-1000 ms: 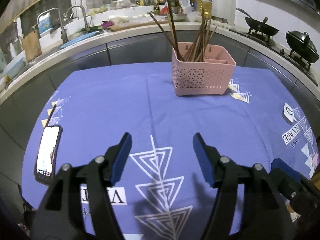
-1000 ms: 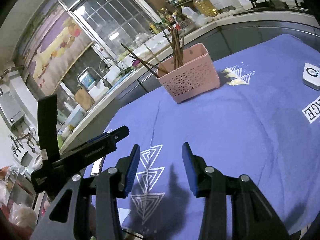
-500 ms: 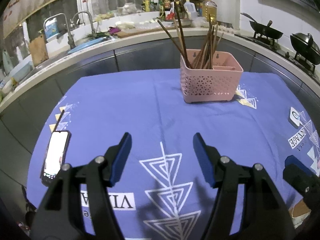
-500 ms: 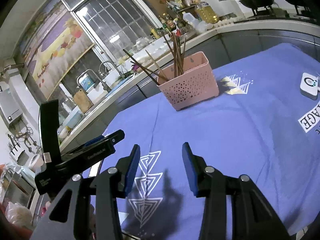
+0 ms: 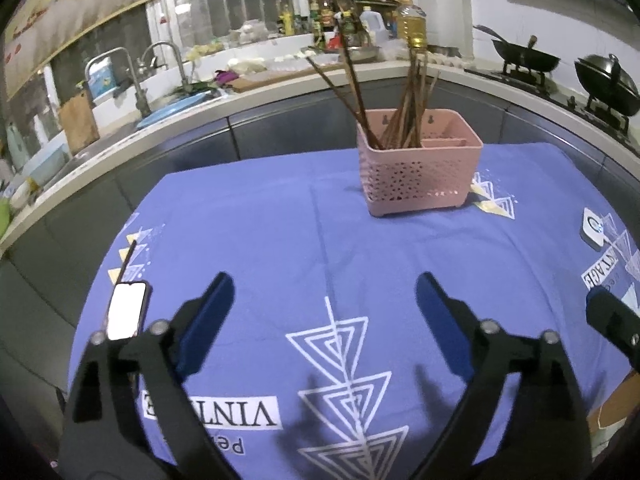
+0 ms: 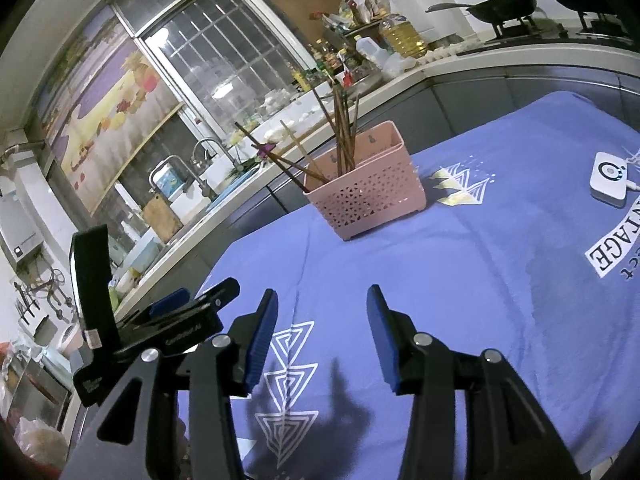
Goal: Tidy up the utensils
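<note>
A pink perforated utensil basket [image 5: 420,172] stands on the far side of the blue tablecloth [image 5: 280,240], with several dark wooden chopsticks [image 5: 404,100] standing in its left compartment. It also shows in the right wrist view [image 6: 372,200], chopsticks [image 6: 340,128] leaning out. My left gripper [image 5: 324,304] is open and empty, hovering over the near cloth, well short of the basket. My right gripper [image 6: 320,320] is open and empty too, beside the left gripper's body [image 6: 160,328].
A phone [image 5: 126,314] with a lit screen lies at the cloth's left edge, a thin dark stick [image 5: 127,256] beyond it. A small white device [image 6: 608,178] lies at the right. Counter, sink [image 5: 132,76] and woks [image 5: 524,56] ring the table.
Both grippers have pulled back and risen slightly; the basket sits lower and further right in the left view. The left jaws have opened wider. Nothing was picked up.
</note>
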